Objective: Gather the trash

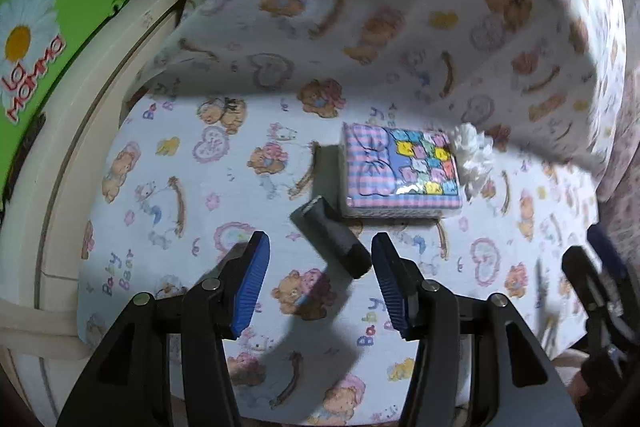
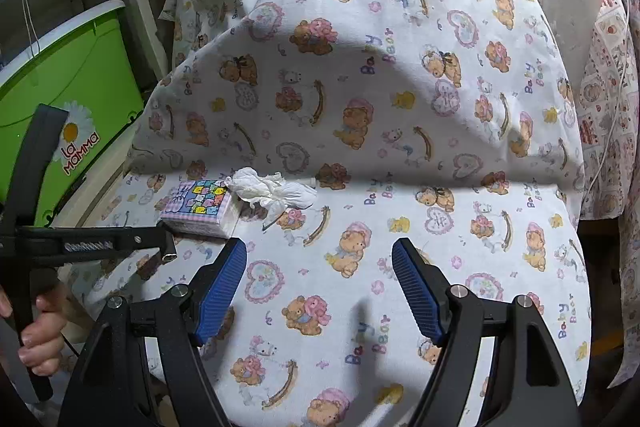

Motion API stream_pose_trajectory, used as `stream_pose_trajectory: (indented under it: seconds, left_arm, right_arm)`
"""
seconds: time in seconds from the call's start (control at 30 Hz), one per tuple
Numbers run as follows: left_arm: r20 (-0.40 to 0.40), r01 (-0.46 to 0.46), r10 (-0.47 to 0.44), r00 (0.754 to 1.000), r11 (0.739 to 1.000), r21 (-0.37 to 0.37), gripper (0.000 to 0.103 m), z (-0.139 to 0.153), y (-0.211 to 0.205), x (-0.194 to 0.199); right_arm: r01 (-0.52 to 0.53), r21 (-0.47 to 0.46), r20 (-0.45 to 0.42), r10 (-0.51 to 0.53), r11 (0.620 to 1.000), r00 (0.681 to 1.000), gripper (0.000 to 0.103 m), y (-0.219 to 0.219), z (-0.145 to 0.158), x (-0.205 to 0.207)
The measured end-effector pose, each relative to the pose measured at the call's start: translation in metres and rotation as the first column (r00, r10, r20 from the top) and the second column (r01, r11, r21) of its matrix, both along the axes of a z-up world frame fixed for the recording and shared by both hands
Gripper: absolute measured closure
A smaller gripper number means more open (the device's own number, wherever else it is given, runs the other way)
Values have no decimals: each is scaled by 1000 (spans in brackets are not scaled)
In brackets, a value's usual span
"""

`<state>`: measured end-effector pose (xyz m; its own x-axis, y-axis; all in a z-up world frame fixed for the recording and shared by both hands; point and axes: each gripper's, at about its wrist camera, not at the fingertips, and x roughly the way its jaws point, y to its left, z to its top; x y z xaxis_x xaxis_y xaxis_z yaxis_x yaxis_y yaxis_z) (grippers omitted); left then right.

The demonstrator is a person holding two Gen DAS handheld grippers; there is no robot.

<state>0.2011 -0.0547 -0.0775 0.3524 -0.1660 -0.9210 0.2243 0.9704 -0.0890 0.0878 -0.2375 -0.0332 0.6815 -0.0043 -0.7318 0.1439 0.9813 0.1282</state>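
Observation:
A crumpled white tissue [image 2: 272, 190] lies on the bear-print bed sheet, touching the right side of a colourful tissue pack [image 2: 200, 207]. The tissue [image 1: 472, 155] and the pack [image 1: 402, 173] also show in the left wrist view. A dark grey block-shaped object [image 1: 330, 237] lies in front of the pack, just ahead of my left gripper [image 1: 320, 283], which is open and empty. My right gripper [image 2: 318, 291] is open and empty, over bare sheet to the right of the pack and nearer than the tissue.
A green "La Mamma" bin [image 2: 60, 115] stands on the left beside the bed, with shelves behind it. A bear-print pillow or cover [image 2: 360, 67] rises behind the tissue. The left gripper's body [image 2: 92, 239] reaches in at the left of the right wrist view.

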Motion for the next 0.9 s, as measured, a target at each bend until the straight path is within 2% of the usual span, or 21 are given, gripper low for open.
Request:
stream_pose_trajectory:
  seconds: [0.13, 0.27, 0.3, 0.33, 0.37, 0.43, 0.67, 0.77, 0.9]
  left_arm:
    - [-4, 34, -34, 999, 999, 23, 45, -6, -13, -1]
    - [18, 20, -21, 1000, 998, 58, 48, -6, -14, -2]
    - [18, 17, -18, 1000, 998, 53, 59, -6, -14, -2]
    - [17, 18, -19, 1000, 999, 44, 79, -5, -13, -2]
    - [19, 25, -25, 999, 999, 41, 89, -4, -14, -3]
    - [20, 45, -46, 999, 999, 19, 93, 1, -14, -5]
    - [122, 18, -20, 992, 1000, 10, 93, 32, 12, -13]
    - [177, -21, 20, 984, 1000, 8, 93, 45, 22, -15]
    - [197, -77, 77, 977, 997, -9, 93, 51, 38, -5]
  right_arm:
    - [-9, -12, 0, 9, 1000, 1000, 26, 1, 1, 1]
    - [-14, -24, 4, 14, 1000, 1000, 26, 2, 2, 0]
    - [-14, -23, 5, 14, 1000, 1000, 26, 1, 3, 0]
    - [-14, -22, 6, 14, 1000, 1000, 26, 1, 3, -1]
    - [-13, -22, 7, 13, 1000, 1000, 26, 0, 4, -1]
    - [-8, -21, 9, 9, 1000, 1000, 26, 0, 5, -2]
    - [3, 3, 19, -3, 1000, 1000, 26, -6, 11, -5]
    - [-5, 44, 19, 5, 999, 1000, 26, -10, 14, -4]
    - [-62, 125, 17, 60, 990, 998, 26, -11, 19, 13]
